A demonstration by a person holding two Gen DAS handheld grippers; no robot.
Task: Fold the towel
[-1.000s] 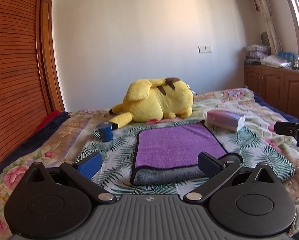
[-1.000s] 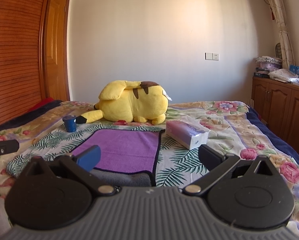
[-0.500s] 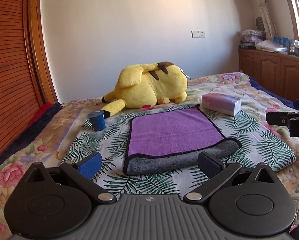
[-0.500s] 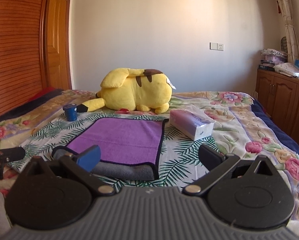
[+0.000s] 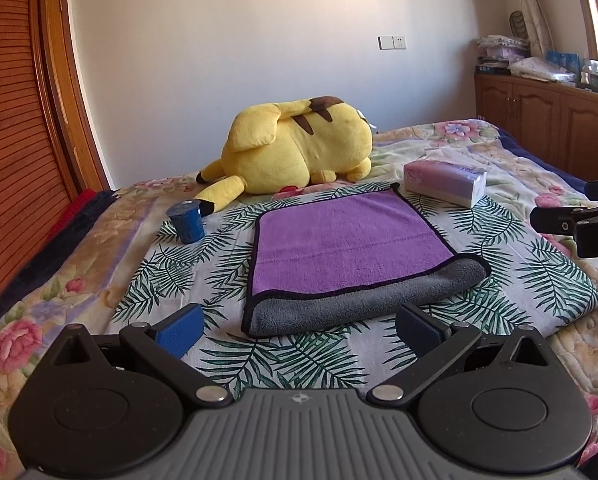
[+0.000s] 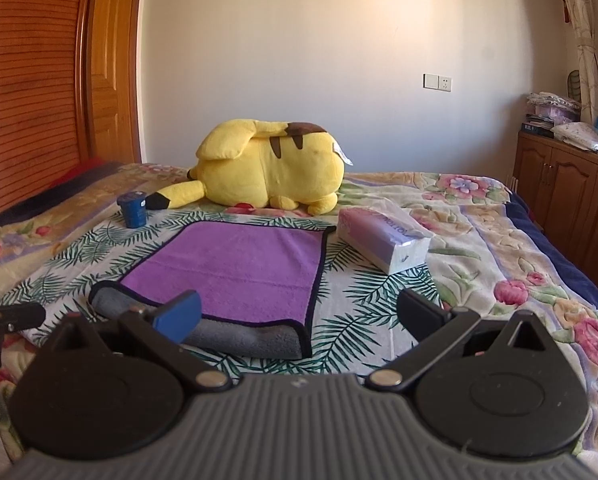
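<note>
A purple towel (image 5: 347, 240) with a grey underside and black trim lies folded over on the palm-leaf sheet of the bed, grey fold toward me. It also shows in the right wrist view (image 6: 239, 268). My left gripper (image 5: 299, 326) is open and empty, held just short of the towel's near grey edge. My right gripper (image 6: 299, 312) is open and empty, near the towel's front right corner. The right gripper's tip (image 5: 571, 224) shows at the right edge of the left wrist view.
A yellow plush toy (image 5: 295, 148) lies behind the towel. A small blue cup (image 5: 187, 222) stands to the towel's left. A tissue pack (image 5: 445, 182) lies to its right. A wooden wardrobe (image 5: 15, 128) is on the left, cabinets (image 5: 547, 120) on the right.
Both grippers have risen and drawn back a little from the towel, which now lies further below and ahead. Both stay open. The towel has not moved.
</note>
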